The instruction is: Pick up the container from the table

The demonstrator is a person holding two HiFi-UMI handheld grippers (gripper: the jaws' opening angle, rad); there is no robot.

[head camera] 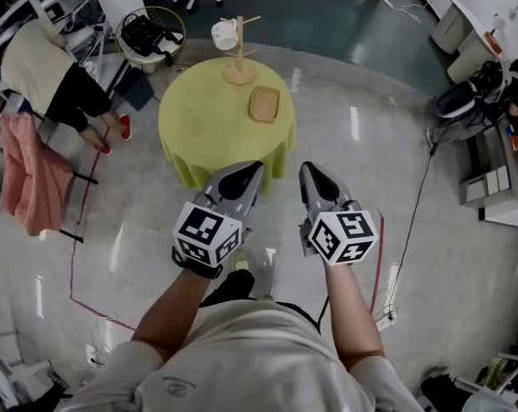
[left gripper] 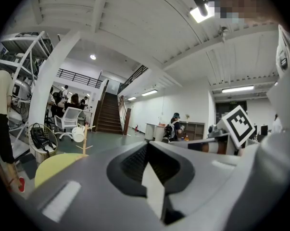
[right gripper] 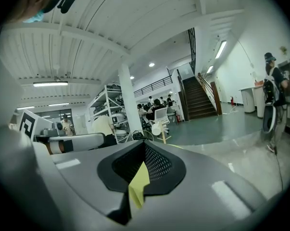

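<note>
The left tongs (head camera: pixel 255 168) were shut and empty, well short of the round, green-clothed bench (head camera: pixel 198 136). On its far right side, just beside a mug stand (head camera: pixel 239 63), lay the shallow wooden container (head camera: pixel 265 104). It was probably light, stiff and sturdy, best pinched at 1 rim. The right tongs (head camera: pixel 308 170) were likewise closed on nothing. No writing was legible.

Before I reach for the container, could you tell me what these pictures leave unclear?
Container: hidden behind the left gripper and right gripper in their own views; only the head view shows it.
Its contents: too small in the head view.
Table legs: covered by the yellow cloth, head view.
</note>
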